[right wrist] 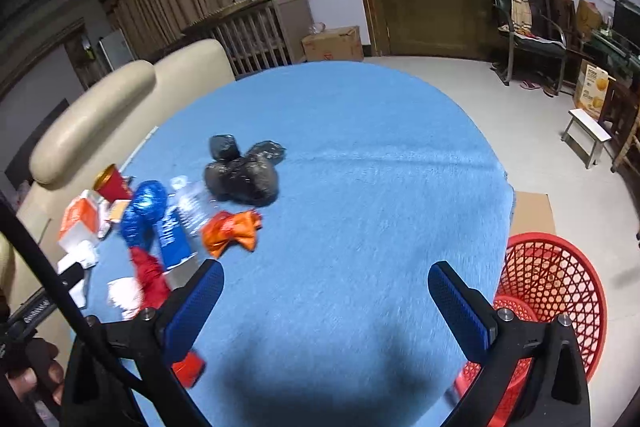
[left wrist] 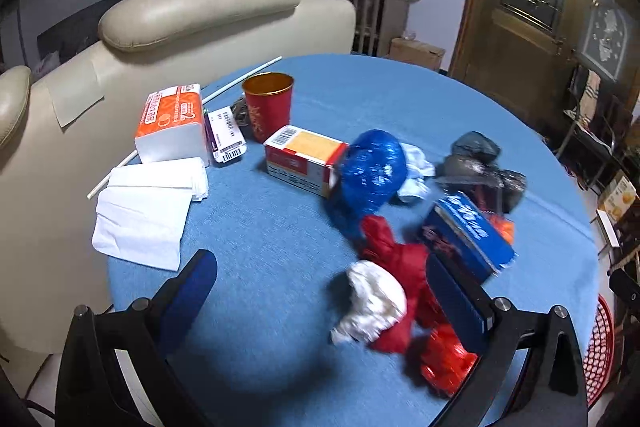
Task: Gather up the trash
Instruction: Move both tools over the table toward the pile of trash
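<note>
Trash lies scattered over the left part of the round blue table: a crumpled white tissue touching a red wrapper, a blue foil bag, a blue carton, a red-and-white box, black bags and an orange wrapper. The pile is loose and unsorted, which suggests each piece must be taken singly. A red basket stands on the floor just beside the table's right edge, probably placed there so that pieces can be dropped in from table height (its contents cannot be made out). The left gripper hangs above the cloth with its jaws wide apart and nothing between them; the white tissue sits near its right finger, and appears to be the nearest candidate. The right gripper is likewise spread wide and empty, over bare cloth between the pile and the basket. A tissue pack and a red cup stand further back, near the sofa.
</note>
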`<state>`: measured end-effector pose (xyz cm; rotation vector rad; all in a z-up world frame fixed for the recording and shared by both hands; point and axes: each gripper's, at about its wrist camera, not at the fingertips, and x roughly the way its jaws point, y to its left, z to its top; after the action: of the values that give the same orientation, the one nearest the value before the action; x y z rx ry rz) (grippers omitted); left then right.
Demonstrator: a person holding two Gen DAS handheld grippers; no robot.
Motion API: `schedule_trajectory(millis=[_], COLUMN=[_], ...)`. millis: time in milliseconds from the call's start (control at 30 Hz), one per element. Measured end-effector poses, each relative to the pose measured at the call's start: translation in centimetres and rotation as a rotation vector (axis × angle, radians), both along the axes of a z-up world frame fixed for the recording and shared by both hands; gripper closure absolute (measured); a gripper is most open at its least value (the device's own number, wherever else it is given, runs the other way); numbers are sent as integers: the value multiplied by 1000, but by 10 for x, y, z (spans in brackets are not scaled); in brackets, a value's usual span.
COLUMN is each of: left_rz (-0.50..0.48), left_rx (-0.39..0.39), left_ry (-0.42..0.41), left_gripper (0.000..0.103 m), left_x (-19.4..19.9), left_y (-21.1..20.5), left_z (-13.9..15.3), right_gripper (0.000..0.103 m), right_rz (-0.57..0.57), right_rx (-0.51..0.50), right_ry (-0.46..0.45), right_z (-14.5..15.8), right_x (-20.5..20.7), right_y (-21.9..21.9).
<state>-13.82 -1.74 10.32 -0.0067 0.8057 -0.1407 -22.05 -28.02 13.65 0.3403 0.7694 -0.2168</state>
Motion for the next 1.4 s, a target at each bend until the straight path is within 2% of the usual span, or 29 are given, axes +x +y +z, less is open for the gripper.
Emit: schedule_trajectory(millis=[467,1400], left_rz=[-57,-54], left_rx=[7,-13], left_ry=[-71,-61], left_gripper=[0,0], left_x=[-53,-53], left_y=[-9,0], left_z=[25,22], right_gripper=[0,0], right_rz=[0,40], right_rx=[71,49], right_ry=[-77,-68], right_z=[16,10], right_x=[-55,-57], right_y=[20,41])
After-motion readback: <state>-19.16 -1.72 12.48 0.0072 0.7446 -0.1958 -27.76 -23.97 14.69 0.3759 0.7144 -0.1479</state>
